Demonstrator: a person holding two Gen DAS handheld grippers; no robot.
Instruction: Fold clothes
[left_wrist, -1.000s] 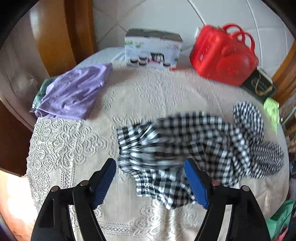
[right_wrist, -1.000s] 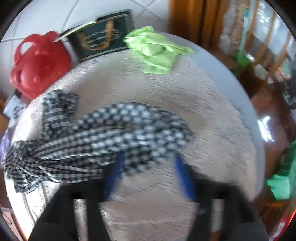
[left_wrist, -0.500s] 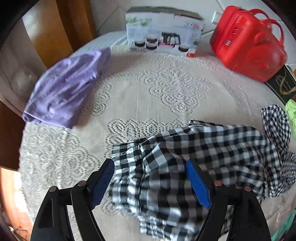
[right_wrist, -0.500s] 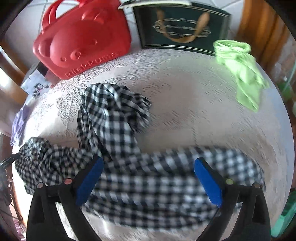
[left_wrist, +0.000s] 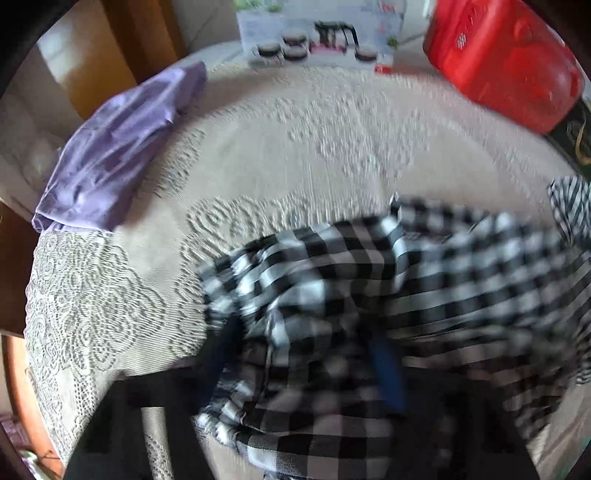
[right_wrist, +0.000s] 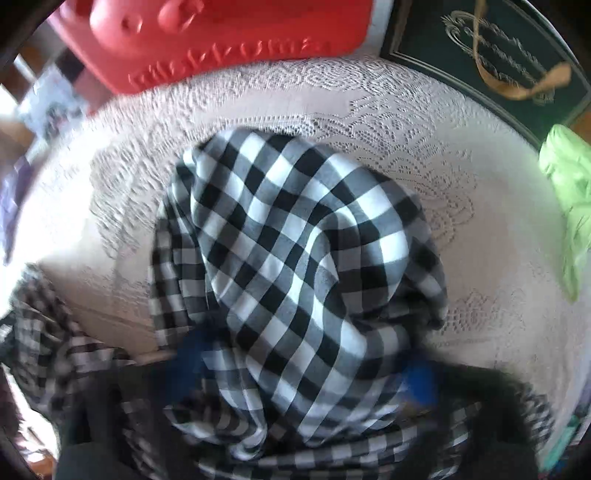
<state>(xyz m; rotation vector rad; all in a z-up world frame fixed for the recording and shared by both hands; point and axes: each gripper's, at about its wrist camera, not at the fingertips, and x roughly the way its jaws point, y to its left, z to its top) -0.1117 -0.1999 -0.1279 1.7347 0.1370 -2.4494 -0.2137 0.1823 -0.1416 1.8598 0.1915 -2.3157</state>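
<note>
Lace-covered table (left_wrist: 332, 155) carries a limp checked shirt (right_wrist: 295, 240), best gripped at its hem; whether either gripper's jaws are closed is unclear.

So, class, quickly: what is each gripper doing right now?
Left gripper: open, checked cloth between its fingers.
Right gripper: open, the cloth between its fingers.

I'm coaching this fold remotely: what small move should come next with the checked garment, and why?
Probably close both tongs on the checked garment and lift slightly. The cloth lies bunched between the fingers of the left tongs and right tongs on the lace tablecloth; whether either grips yet is blurred.
</note>
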